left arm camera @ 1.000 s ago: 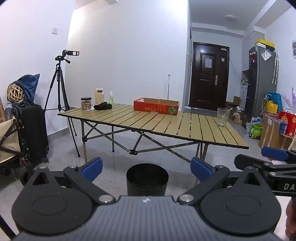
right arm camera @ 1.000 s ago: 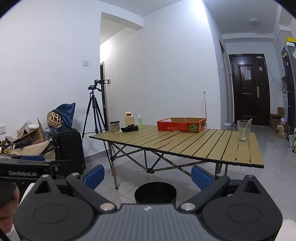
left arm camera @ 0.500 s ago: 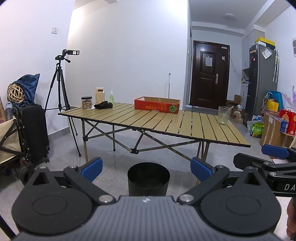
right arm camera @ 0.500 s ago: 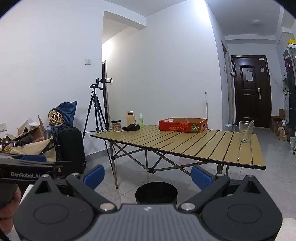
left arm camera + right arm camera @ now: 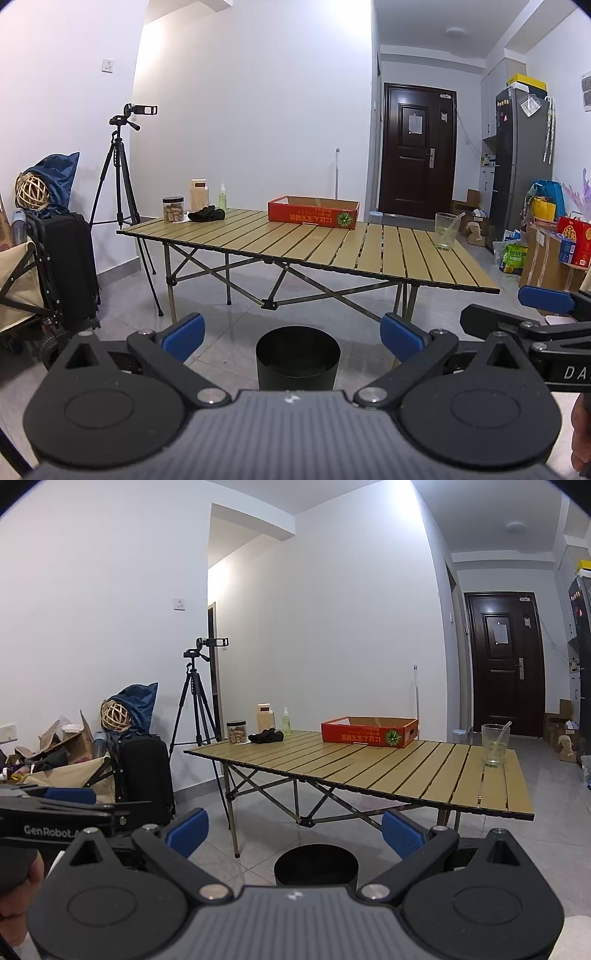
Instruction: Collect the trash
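Slatted table (image 5: 373, 254) stands beyond a black bin (image 5: 297, 357) (floor-level); both tools spread, empty.

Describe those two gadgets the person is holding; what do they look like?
Both the left gripper and the right gripper are matte black, ribbed bodies with round discs, silver pivots and two angled arms ending in blue fingertips. White lettering reading GenRobot marks the left one's side.
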Motion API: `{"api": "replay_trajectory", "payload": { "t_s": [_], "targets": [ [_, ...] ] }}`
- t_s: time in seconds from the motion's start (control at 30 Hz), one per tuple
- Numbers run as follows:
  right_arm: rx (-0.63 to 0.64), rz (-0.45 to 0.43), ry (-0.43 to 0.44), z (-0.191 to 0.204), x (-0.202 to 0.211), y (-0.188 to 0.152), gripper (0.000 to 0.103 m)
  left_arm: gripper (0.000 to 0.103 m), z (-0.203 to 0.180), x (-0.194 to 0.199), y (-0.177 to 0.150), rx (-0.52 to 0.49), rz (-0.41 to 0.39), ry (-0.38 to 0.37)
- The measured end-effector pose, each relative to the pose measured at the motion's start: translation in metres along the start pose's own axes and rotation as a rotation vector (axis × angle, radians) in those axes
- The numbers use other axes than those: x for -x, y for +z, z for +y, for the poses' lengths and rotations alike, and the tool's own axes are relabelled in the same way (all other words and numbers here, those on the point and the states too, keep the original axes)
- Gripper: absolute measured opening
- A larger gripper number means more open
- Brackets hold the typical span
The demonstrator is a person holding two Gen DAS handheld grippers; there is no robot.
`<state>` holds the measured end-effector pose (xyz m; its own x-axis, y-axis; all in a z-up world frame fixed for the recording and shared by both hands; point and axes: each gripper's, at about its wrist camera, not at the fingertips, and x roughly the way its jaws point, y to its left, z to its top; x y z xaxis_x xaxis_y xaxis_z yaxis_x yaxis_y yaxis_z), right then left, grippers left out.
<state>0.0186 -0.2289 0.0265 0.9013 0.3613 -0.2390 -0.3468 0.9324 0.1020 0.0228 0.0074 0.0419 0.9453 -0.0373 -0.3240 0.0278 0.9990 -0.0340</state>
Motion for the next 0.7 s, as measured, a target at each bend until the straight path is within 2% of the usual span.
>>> {"api": "replay_trajectory", "payload": {
  "t_s": [0.7],
  "targets": [
    [0.004, -0.009, 0.008, 0.005, 0.0021, -0.0008, 0.101, 0.103, 0.0045, 0.0015, 0.0055, -0.012, -0.01, -0.005]
  ]
}}
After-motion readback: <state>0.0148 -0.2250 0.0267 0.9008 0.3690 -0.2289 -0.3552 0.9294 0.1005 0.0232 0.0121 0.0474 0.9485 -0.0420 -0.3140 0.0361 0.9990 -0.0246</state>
